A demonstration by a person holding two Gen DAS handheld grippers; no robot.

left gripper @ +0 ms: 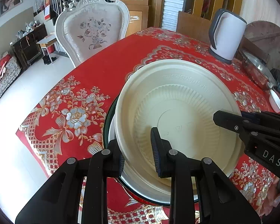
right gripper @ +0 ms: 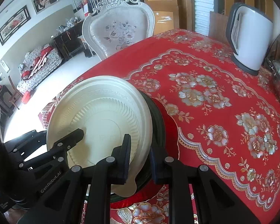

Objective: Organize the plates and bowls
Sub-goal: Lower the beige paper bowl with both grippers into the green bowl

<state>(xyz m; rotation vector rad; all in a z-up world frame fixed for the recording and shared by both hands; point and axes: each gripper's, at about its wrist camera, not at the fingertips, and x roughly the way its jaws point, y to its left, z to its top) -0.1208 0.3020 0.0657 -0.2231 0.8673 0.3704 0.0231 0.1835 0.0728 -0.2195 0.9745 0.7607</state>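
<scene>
Stacking looks in hand: at lower centre the left gripper (left gripper: 139,153) fingers straddle, not yet clamped, the cream plate (left gripper: 177,112) atop a dark-rimmed dish (left gripper: 106,119) (red-clothed surface (left gripper: 102,71)), while the right gripper (right gripper: 140,156) pinches both rims, and next must settle it.
</scene>
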